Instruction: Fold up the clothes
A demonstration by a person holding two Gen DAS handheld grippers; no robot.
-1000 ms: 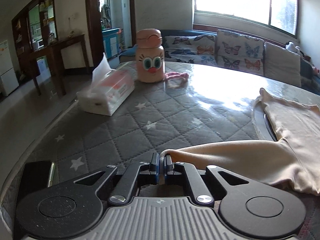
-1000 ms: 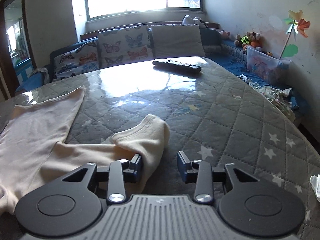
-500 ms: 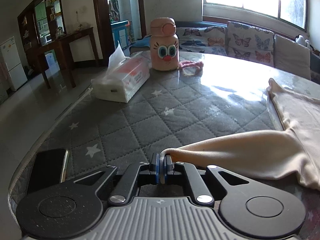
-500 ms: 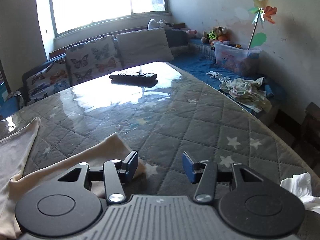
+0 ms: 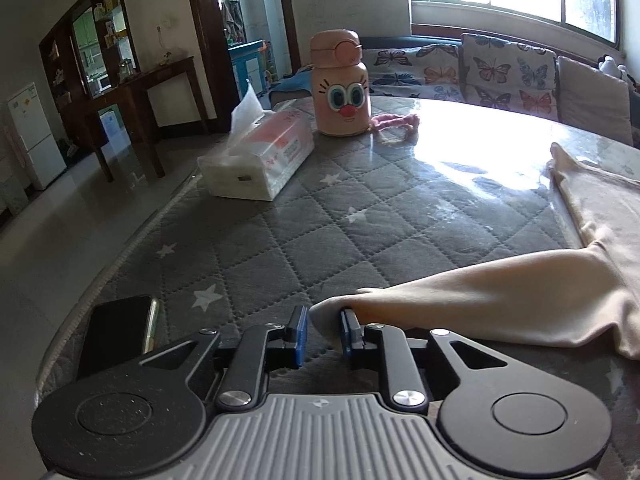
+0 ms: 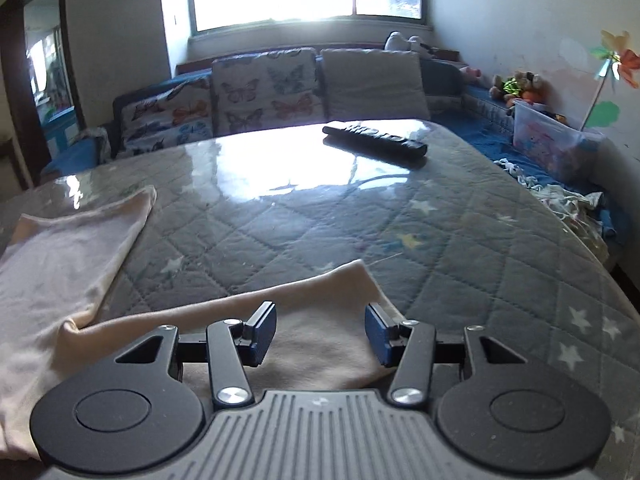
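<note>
From the left wrist, your left tool [image 5: 323,330] is opening, letting go a sleeve [image 5: 472,300] of the shirt [image 5: 592,200] spread on the counter [image 5: 320,220]; from the right wrist, your right tool [image 6: 320,334] gapes over the other sleeve [image 6: 320,292], no fold yet made.

Cream shirt [image 5: 520,296]. Counter [image 5: 280,240]: grey quilted diamonds, white stars. Pink bottle [image 5: 340,88] with cartoon face. White/orange tissue pack [image 5: 260,160]. Black phone [image 5: 116,332], black remote [image 6: 374,140]. Butterfly-print cushions [image 6: 268,92].
</note>
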